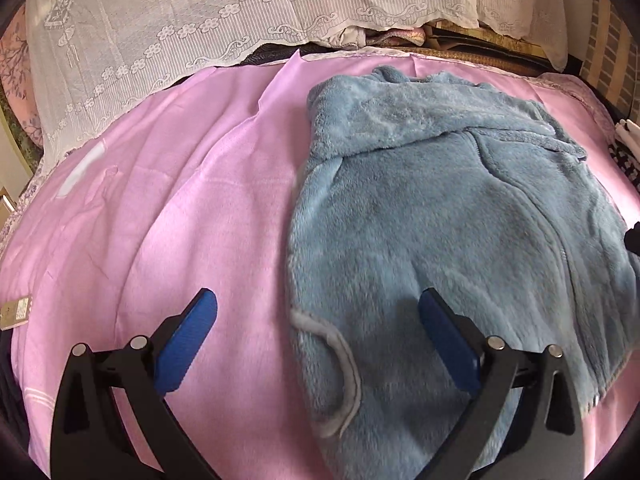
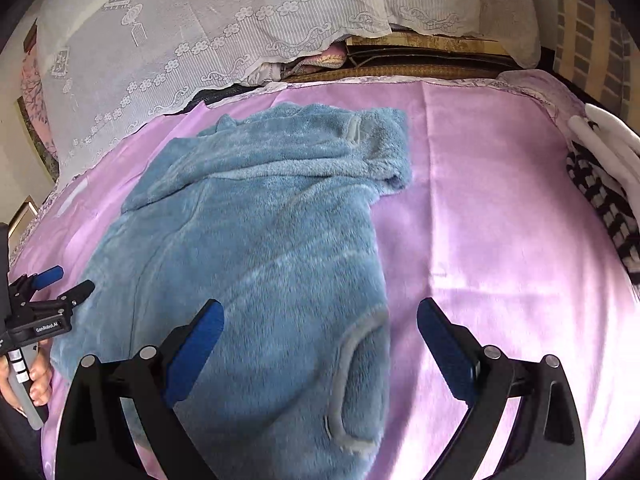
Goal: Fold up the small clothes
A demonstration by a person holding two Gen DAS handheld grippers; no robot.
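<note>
A small blue fleece garment (image 1: 440,208) lies spread on the pink sheet (image 1: 180,200), its far part folded across. It also shows in the right wrist view (image 2: 256,248). My left gripper (image 1: 318,312) is open and empty, over the garment's left edge beside a trimmed armhole (image 1: 340,364). My right gripper (image 2: 320,320) is open and empty, over the garment's right edge near the other armhole (image 2: 352,392). The left gripper also shows at the left edge of the right wrist view (image 2: 66,282), open.
White lace cloth (image 1: 200,20) covers things along the bed's far side. A black-and-white checked cloth with white items (image 2: 608,200) lies at the right edge of the pink sheet (image 2: 500,200). A small tag (image 1: 16,312) lies at the left.
</note>
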